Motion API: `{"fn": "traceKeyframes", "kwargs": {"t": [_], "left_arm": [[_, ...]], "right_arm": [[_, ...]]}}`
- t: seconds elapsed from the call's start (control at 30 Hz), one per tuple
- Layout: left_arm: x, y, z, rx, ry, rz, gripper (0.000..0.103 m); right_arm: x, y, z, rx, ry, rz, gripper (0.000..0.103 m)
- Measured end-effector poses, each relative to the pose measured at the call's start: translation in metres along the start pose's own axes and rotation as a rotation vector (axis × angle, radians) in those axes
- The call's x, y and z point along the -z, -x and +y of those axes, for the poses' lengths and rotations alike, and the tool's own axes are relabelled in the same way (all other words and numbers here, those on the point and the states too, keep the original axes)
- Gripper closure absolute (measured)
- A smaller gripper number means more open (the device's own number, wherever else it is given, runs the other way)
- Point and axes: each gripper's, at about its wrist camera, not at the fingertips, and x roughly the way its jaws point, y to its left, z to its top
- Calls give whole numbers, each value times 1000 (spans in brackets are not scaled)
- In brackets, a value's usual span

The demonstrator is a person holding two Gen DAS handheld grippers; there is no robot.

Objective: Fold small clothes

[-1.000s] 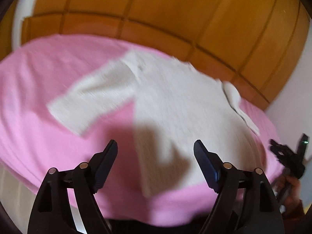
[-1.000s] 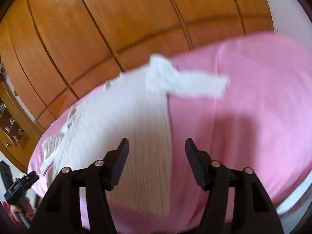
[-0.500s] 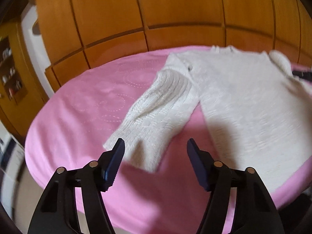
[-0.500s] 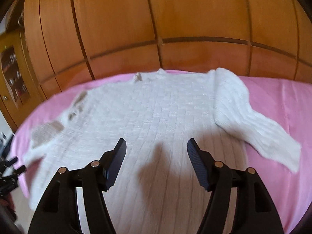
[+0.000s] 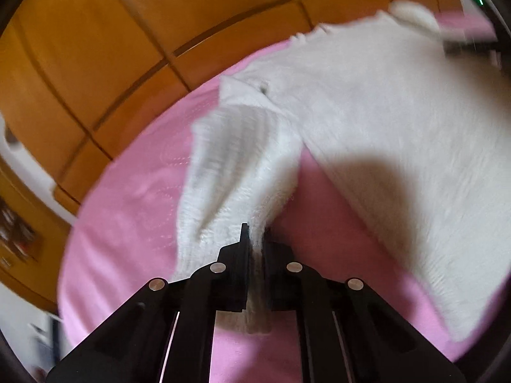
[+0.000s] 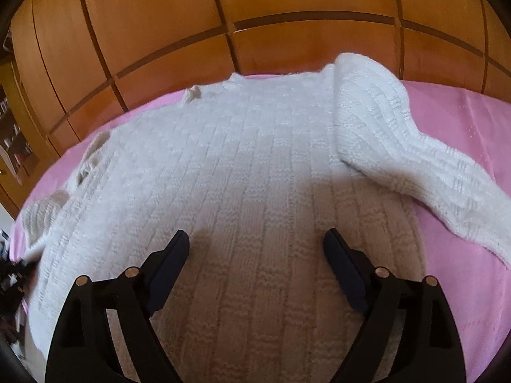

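Behind everything, a wall of orange-brown wooden panels [image 6: 255,9]. Below it, a pink bed cover [image 6: 463,121], carrying the task's thing: a white knitted sweater [image 6: 239,159], spread flat with its body across the middle of the cover and the collar toward the panels. On the right side, a sleeve [image 6: 415,156] angled outward across the pink, apparently untouched. On the left side, the other sleeve [image 5: 242,159] lifted and bunched toward the camera, blurred by motion.

Left gripper [image 5: 255,242] closed tight on that left sleeve near its cuff, knit pinched between the fingers and trailing below them. Right gripper [image 6: 255,249] spread wide above the lower body of the sweater, holding nothing.

Step in hand, by the look of it: folding the left sleeve in over the body. Next move likely calls for carrying the pinched cuff across onto the torso, laying it flat without dragging the shoulder, then releasing; right gripper well placed for pinning the body.
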Motion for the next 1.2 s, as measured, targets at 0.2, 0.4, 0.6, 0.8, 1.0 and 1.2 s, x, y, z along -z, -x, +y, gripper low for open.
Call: {"fn": "traceKeyframes", "kwargs": {"t": [0.2, 0.4, 0.6, 0.8, 1.0, 1.2], "left_arm": [[-6, 19, 112, 139, 415, -15, 97], [40, 6, 234, 125, 846, 11, 97], [96, -37, 295, 132, 1234, 62, 83], [138, -31, 283, 144, 1391, -28, 19], [146, -9, 254, 193, 1315, -24, 19], [136, -32, 256, 223, 1322, 28, 67]], "right_arm": [[0, 0, 0, 0, 2, 0, 16], [-1, -2, 1, 5, 8, 4, 15], [-2, -2, 2, 13, 14, 7, 15], [-2, -2, 2, 10, 13, 6, 15], [-3, -2, 1, 0, 8, 3, 14], [-2, -1, 0, -7, 4, 0, 14]]}}
